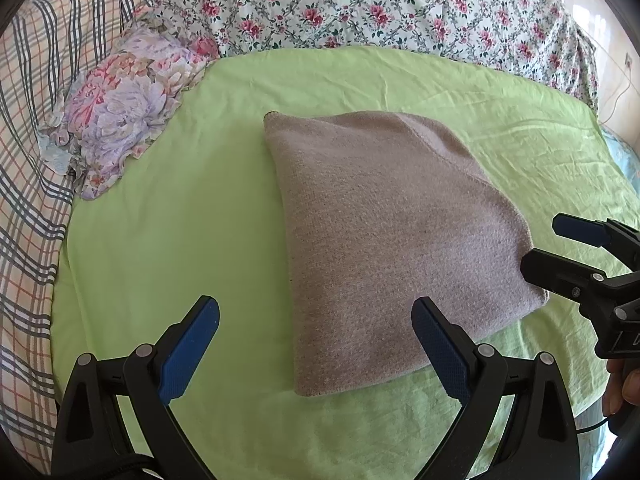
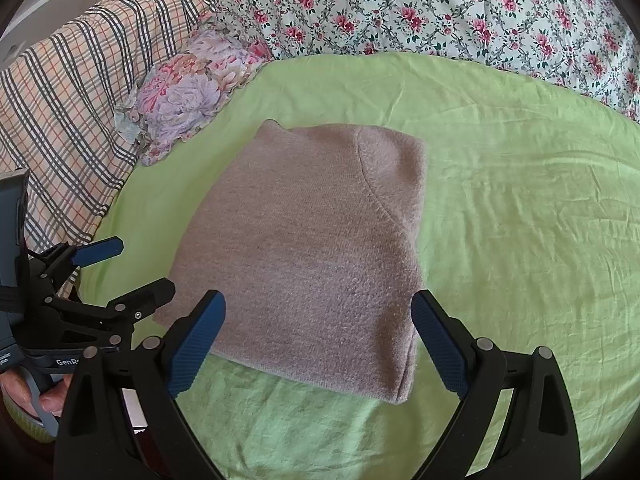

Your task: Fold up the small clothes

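**Left wrist view: folded garment ahead of spread fingers**

Left wrist view: left gripper [image 1: 316,344] with blue pads wide apart, holding nothing. Folded beige knit garment [image 1: 384,240] lying flat on the green sheet [image 1: 180,240], ahead of the fingers and shifted toward the right finger; near corner reaching between the two pads, right finger [image 1: 440,354] overlapping the near edge in the picture, contact impossible to tell. Left finger [image 1: 190,350] over bare sheet, clear of the cloth. Right gripper [image 1: 556,248] seen at the far right, just beside the garment's right corner, pads parted.

Right wrist view: right gripper [image 2: 318,344] likewise spread open, empty. Garment [image 2: 320,248] straight ahead, its near edge spanning the gap between the fingers, folded corner just inside the right finger [image 2: 440,354], left finger [image 2: 196,350] overlapping the near left part. Left gripper [image 2: 132,264] low at the left, beside the garment's left corner, fingers apart.

Beyond the fingertips, past the cloth: small floral pillow [image 2: 192,92] to the left, plaid blanket [image 2: 72,92] further left, rose-print quilt [image 2: 440,4] across the back.
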